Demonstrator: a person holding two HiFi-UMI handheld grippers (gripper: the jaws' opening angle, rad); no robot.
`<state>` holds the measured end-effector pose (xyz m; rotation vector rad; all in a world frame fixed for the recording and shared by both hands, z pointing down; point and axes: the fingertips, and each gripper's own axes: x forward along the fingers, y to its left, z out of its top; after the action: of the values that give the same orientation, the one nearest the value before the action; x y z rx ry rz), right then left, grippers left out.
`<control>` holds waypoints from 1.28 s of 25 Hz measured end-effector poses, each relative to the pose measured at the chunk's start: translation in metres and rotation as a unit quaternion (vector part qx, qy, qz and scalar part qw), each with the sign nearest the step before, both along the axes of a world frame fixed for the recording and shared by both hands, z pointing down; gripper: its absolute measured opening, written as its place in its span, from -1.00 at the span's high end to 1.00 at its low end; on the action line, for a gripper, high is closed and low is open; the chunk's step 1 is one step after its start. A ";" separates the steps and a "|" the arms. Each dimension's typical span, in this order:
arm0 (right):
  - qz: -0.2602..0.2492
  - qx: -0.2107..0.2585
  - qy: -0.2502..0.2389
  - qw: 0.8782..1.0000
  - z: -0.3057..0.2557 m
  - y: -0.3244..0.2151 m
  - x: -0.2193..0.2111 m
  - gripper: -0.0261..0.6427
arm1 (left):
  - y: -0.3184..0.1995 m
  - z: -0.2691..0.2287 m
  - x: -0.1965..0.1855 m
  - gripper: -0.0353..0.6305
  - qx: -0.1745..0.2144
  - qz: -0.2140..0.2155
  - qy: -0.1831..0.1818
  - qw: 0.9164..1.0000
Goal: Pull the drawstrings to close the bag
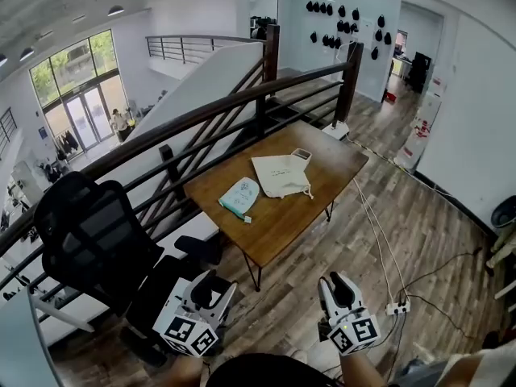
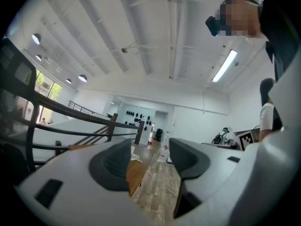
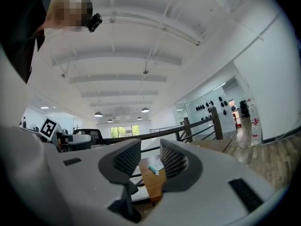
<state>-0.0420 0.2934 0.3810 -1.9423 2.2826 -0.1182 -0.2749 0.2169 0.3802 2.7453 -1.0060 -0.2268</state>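
Note:
A cream drawstring bag (image 1: pixel 281 176) lies flat on the wooden table (image 1: pixel 298 216), its cords trailing off its near right corner. Both grippers hang low over the floor, well short of the table and apart from the bag. In the head view my left gripper (image 1: pixel 208 285) is at the bottom left and my right gripper (image 1: pixel 342 288) at the bottom right. Seen along its own jaws, the left gripper (image 2: pixel 150 163) is open with nothing between its pads. The right gripper (image 3: pixel 150 159) is open too, with only the distant table (image 3: pixel 153 177) showing in its gap.
A teal and white pouch (image 1: pixel 240 196) lies left of the bag, and a small white container (image 1: pixel 301 155) stands behind it. A dark railing (image 1: pixel 242 107) runs behind the table. A black office chair (image 1: pixel 89 236) stands at the left. Cables and a power strip (image 1: pixel 397 305) lie on the floor at the right.

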 end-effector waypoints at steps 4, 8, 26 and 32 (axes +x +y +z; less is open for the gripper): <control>0.010 0.010 0.010 1.000 -0.006 0.006 -0.013 0.16 | -0.002 -0.002 -0.010 -0.01 0.010 -0.004 -0.017 1.000; 0.030 0.003 0.010 0.999 -0.005 0.013 -0.023 0.00 | -0.003 0.003 -0.022 -0.08 0.006 0.002 -0.019 1.000; 0.046 -0.003 0.000 0.999 0.005 -0.036 0.040 0.02 | -0.054 0.009 0.018 -0.15 -0.002 -0.009 -0.031 0.999; 0.023 -0.001 -0.011 1.000 0.001 -0.066 0.093 0.03 | -0.077 -0.002 0.066 -0.15 0.002 -0.040 -0.038 0.998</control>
<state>0.0512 0.2269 0.3821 -1.9829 2.2234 -0.1376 -0.2089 0.1399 0.3785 2.7387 -1.1375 -0.1391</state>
